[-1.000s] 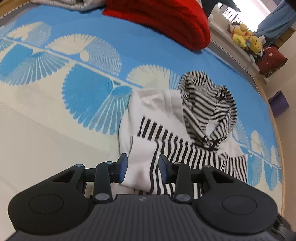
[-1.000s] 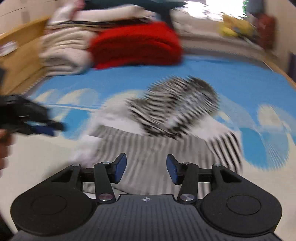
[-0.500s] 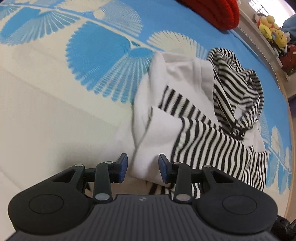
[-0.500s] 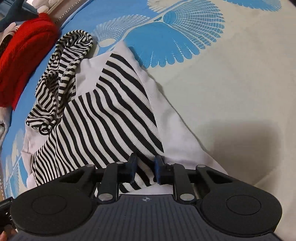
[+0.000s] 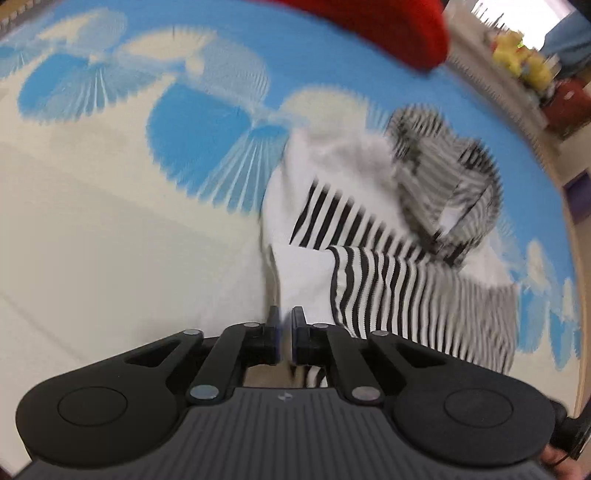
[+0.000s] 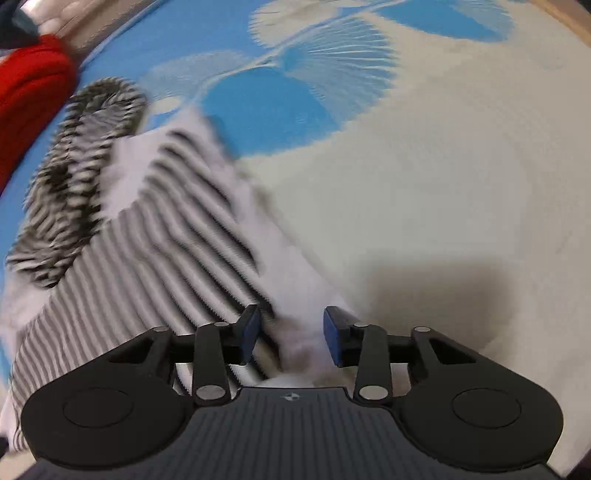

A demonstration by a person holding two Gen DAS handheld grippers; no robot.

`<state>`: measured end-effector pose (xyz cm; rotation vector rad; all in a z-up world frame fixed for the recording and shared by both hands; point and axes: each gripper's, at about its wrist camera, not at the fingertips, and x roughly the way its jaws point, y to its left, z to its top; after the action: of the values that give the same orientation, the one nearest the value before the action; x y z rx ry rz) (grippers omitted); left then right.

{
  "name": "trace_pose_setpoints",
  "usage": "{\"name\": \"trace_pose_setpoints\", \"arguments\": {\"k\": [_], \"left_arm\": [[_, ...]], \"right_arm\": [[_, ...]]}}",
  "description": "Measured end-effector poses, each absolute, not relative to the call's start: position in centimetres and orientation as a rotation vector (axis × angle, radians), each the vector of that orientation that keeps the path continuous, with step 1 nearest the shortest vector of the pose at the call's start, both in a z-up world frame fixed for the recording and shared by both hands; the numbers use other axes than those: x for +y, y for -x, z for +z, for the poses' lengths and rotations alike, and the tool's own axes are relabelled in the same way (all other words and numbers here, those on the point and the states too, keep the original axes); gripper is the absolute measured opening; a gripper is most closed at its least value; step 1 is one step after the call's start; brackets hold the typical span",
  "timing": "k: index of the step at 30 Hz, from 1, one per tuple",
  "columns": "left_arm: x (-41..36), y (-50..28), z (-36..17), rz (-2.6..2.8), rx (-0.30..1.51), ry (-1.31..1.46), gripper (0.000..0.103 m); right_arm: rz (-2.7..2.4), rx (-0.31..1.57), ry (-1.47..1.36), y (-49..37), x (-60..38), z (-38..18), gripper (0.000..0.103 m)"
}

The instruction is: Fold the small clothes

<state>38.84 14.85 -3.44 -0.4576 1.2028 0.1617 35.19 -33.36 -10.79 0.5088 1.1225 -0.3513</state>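
Closed up since a moment ago: left gripper (image 5: 285, 325), spread wide before, now pressed nearly together on the white near edge of the striped hoodie (image 5: 388, 258). Opened up meanwhile: right gripper (image 6: 291, 334), clamped on the hem half a second back, now spread apart with white fabric lying loose between the blue pads (image 6: 251, 328). Both views heavily blurred.

Hoodie (image 6: 147, 236) lying crumpled on the blue-and-cream patterned mat (image 5: 110, 221), black-and-white striped panel folded over the white body, striped hood (image 5: 443, 173) bunched at the far end. Seen from the right wrist, hood (image 6: 85, 155) off to the far left of the garment, hem right up against the gripper.

Beyond the hood, a red knitted bundle (image 5: 388, 26) at the mat's far edge, well apart from the hoodie; same red bundle (image 6: 29, 96) showing just past the hood in the right view. Farther out, past the mat's rim, yellow plush toys (image 5: 521, 62), too smeared to make out in detail.
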Motion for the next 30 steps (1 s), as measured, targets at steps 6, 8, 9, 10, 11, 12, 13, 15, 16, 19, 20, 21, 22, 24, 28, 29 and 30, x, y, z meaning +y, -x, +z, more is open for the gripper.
{"name": "trace_pose_setpoints", "arguments": {"k": [6, 8, 9, 10, 11, 12, 13, 15, 16, 19, 20, 21, 22, 24, 28, 29, 30], "left_arm": [[14.0, -39.8, -1.7, 0.138, 1.089, 0.355, 0.023], [13.7, -40.2, -1.8, 0.090, 1.096, 0.351, 0.027], [13.5, -40.3, -2.1, 0.077, 1.113, 0.353, 0.027], [13.4, -40.4, -2.5, 0.071, 1.131, 0.360, 0.027], [13.3, -40.4, -2.7, 0.070, 1.141, 0.365, 0.027], [13.2, -40.4, -2.9, 0.068, 1.146, 0.364, 0.027], [12.9, -40.1, -3.0, 0.064, 1.147, 0.356, 0.027], [12.6, -40.1, -3.1, 0.057, 1.147, 0.334, 0.028], [12.4, -40.1, -3.2, 0.054, 1.151, 0.324, 0.030], [12.0, -40.2, -3.9, 0.050, 1.171, 0.323, 0.030], [12.0, -40.4, -4.2, 0.051, 1.176, 0.324, 0.030], [11.9, -40.4, -4.4, 0.052, 1.181, 0.326, 0.030], [11.9, -40.5, -4.5, 0.053, 1.185, 0.330, 0.030], [12.0, -40.5, -5.3, 0.054, 1.203, 0.355, 0.034], [12.0, -40.6, -7.9, 0.087, 1.299, 0.364, 0.039], [12.0, -40.6, -8.0, 0.096, 1.300, 0.357, 0.039], [11.9, -40.7, -7.7, 0.098, 1.288, 0.352, 0.039]], "right_arm": [[-0.393, 1.023, -0.531, -34.3, -33.6, -8.2, 0.039], [-0.320, 0.995, -0.560, -34.6, -33.4, -8.0, 0.039], [-0.264, 1.006, -0.583, -34.9, -33.2, -8.3, 0.039], [-0.233, 1.020, -0.605, -35.1, -33.0, -8.6, 0.038], [-0.216, 1.035, -0.631, -35.2, -32.9, -9.0, 0.038], [-0.211, 1.049, -0.646, -35.1, -32.8, -9.4, 0.038], [-0.209, 1.067, -0.645, -35.2, -32.7, -9.8, 0.038], [-0.247, 1.110, -0.565, -35.6, -32.5, -10.5, 0.034], [-0.264, 1.118, -0.554, -35.6, -32.6, -10.8, 0.026], [-0.288, 1.097, -0.559, -35.4, -32.4, -9.8, 0.027], [-0.277, 1.065, -0.548, -35.4, -32.0, -9.0, 0.033], [-0.243, 1.040, -0.538, -35.4, -31.7, -8.6, 0.034], [-0.209, 1.041, -0.532, -35.5, -31.5, -8.5, 0.037], [-0.188, 1.112, -0.528, -36.0, -31.4, -9.5, 0.042], [-0.231, 1.156, -0.534, -36.0, -31.6, -10.1, 0.041], [-0.234, 1.139, -0.526, -36.1, -31.4, -9.4, 0.043], [-0.225, 1.114, -0.513, -36.1, -31.2, -8.6, 0.043]]}}
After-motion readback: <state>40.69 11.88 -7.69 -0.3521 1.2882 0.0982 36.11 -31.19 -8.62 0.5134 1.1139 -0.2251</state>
